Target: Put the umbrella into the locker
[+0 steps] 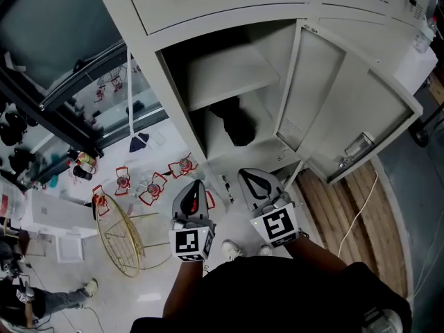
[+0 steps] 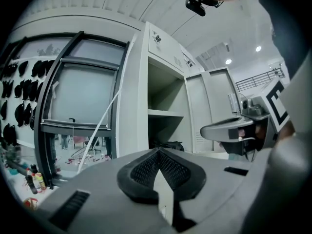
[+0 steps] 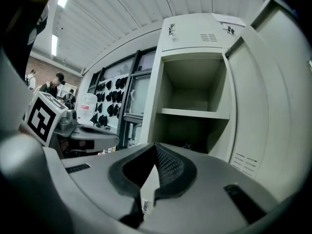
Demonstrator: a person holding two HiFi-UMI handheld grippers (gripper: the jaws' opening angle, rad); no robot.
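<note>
Logging both tools empty in front of the open locker point(image 1: 182, 109); the left gripper point(image 1: 195, 190) is clenched, pads meeting with nothing between them, and is pointing level at the locker mouth; the right gripper point(image 1: 254, 184) is likewise closed tight on nothing, sitting just to the right of the left one and aiming at the same opening. The umbrella point(image 1: 234, 121) is lying straight ahead of both grippers, in the lower compartment under the shelf point(image 1: 223, 71) (a dark folded bundle; I am taking it for the umbrella, detail too dim to confirm); it is sitting back from the front lip, well apart from either set of jaws. The door point(image 1: 350, 106) is standing wide open, off to the right gripper's right side.

Judging the placement as done, or nearly; the step in hand is looking like clearing the opening and, if wanted, closing up. Doing it well:
- keeping both grippers level and drawing straight back, so neither is clipping the shelf edge or the frame;
- checking that no part of the umbrella is overhanging the compartment's lip before the door is swung;
- using the right gripper for the door, since it is nearer, and pushing at the outer edge rather than by the hinge;
- keeping the left gripper out of the closing gap.

Risk: a strap or tip catching in the door.
</note>
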